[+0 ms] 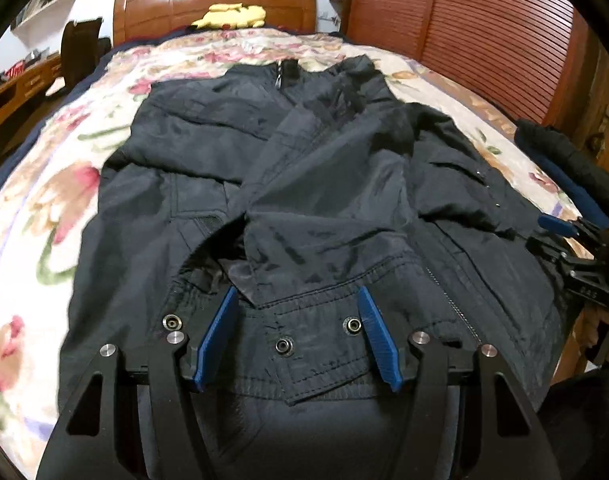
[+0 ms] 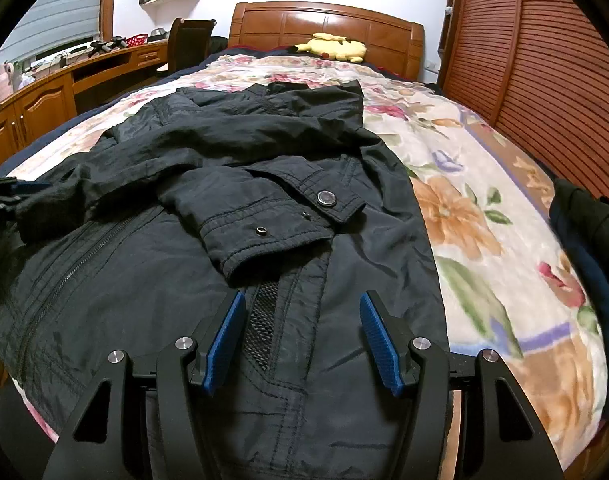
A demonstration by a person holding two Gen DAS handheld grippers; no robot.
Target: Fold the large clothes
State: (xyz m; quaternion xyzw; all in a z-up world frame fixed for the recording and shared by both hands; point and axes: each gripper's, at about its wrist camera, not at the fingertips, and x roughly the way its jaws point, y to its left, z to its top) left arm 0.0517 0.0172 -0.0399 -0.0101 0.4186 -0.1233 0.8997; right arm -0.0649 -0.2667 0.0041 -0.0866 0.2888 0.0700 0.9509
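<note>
A large black jacket (image 1: 304, 184) lies flat on the bed, collar toward the headboard, with both sleeves folded across its front. It also shows in the right wrist view (image 2: 208, 208). My left gripper (image 1: 298, 302) is open just above a sleeve cuff with metal snaps (image 1: 282, 346) near the hem. My right gripper (image 2: 302, 308) is open over the jacket's right front, just short of the other sleeve cuff (image 2: 264, 236). The right gripper also shows at the right edge of the left wrist view (image 1: 564, 236). Neither gripper holds cloth.
The bed has a floral blanket (image 2: 464, 216) and a wooden headboard (image 2: 324, 24) with a yellow plush toy (image 2: 336, 48) before it. A slatted wooden wardrobe (image 2: 544, 60) stands on the right, a desk and chair (image 2: 104, 68) on the left. Dark clothes (image 2: 592, 232) lie at the bed's right edge.
</note>
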